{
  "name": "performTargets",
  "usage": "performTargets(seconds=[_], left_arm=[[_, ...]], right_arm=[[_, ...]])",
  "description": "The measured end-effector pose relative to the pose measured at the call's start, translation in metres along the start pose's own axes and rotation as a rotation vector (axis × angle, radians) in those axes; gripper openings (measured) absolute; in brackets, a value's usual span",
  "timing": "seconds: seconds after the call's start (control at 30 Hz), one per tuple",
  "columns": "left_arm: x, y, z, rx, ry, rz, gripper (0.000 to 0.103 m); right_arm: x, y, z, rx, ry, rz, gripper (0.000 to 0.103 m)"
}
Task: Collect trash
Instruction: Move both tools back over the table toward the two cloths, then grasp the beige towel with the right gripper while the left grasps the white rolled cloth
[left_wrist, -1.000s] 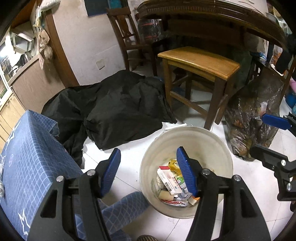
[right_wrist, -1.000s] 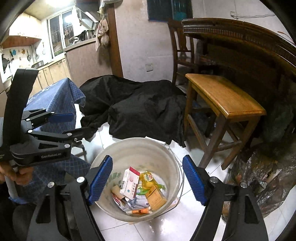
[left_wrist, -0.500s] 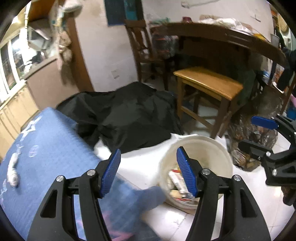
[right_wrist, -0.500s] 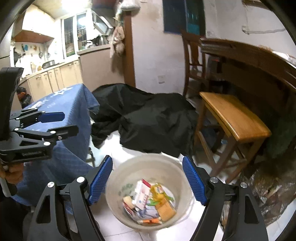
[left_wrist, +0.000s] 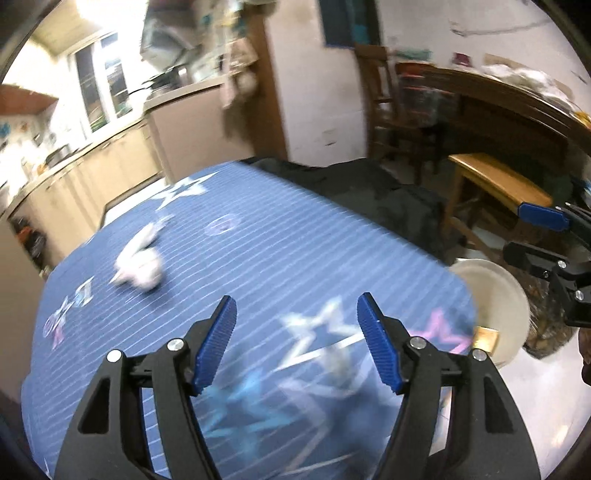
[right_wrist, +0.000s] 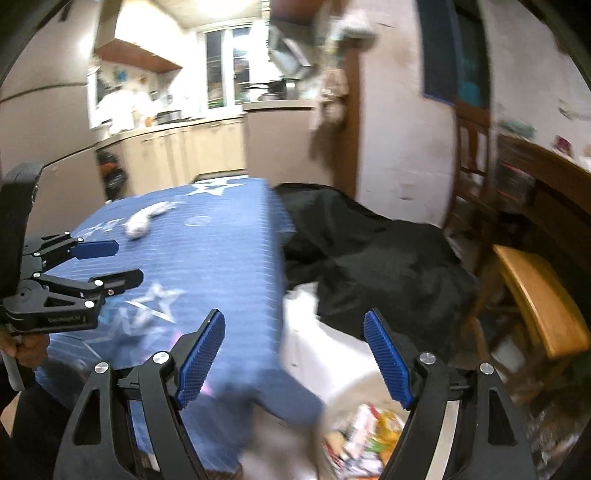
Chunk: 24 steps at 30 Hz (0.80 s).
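A: What's left to pick up?

B: A crumpled white wad (left_wrist: 138, 267), tissue or paper by the look of it, though the blur hides the detail. It lies on the blue star-patterned tablecloth (left_wrist: 258, 258), toward the table's far left part, well in from the edges.

A: How would it handle?

B: My guess is very light and soft, nothing fragile. It should squash under the pads, so I'd pinch across its bulky middle, not the thin tail that trails toward the far edge. A loose hold could let it slip out.

A: Where is it relative to the jaws?

B: Ahead and left of the left gripper (left_wrist: 297, 341), well apart from the tips. Those jaws are opening and nothing sits between them, only cloth underneath. From the right wrist view the wad (right_wrist: 142, 221) is farther off, beyond the left gripper (right_wrist: 110, 264), which is the nearer tool.

A: And the right gripper (right_wrist: 295, 356)?

B: Its jaws stand wide and empty, hanging over the table's near right corner and the floor beside it.

A: The bin?

B: The pale bucket (left_wrist: 495, 295) stands on the floor off the table's right edge, with packets showing inside (right_wrist: 369, 432).
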<state>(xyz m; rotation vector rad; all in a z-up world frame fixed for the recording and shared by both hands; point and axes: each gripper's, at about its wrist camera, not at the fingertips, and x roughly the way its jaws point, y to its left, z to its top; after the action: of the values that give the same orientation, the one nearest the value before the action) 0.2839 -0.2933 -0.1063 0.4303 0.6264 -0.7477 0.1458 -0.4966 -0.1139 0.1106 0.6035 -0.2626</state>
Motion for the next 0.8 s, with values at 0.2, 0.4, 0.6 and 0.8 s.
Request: performTargets(seconds=[0.2,0.4,0.6,0.8], left_arm=[[-0.010,0.091,-0.024,-0.101,0.027,0.116,0.066],[-0.016,0.171,-0.045,-0.183,0.058,0.205,0.068],[-0.004,0.242,-0.053,-0.215,0.092,0.237,0.070],[0.004,0.302,-0.051,-0.273,0.102,0.265,0.072]], right_arm=[[0.044,0.085,0.041,-0.105,0.016,0.130,0.078],[0.093,0.148,0.074,-0.144,0.060,0.242,0.078],[0.149,0.200,0.100,-0.182,0.123,0.316,0.078],[0.223,0.240,0.125,-0.224,0.227,0.327,0.079]])
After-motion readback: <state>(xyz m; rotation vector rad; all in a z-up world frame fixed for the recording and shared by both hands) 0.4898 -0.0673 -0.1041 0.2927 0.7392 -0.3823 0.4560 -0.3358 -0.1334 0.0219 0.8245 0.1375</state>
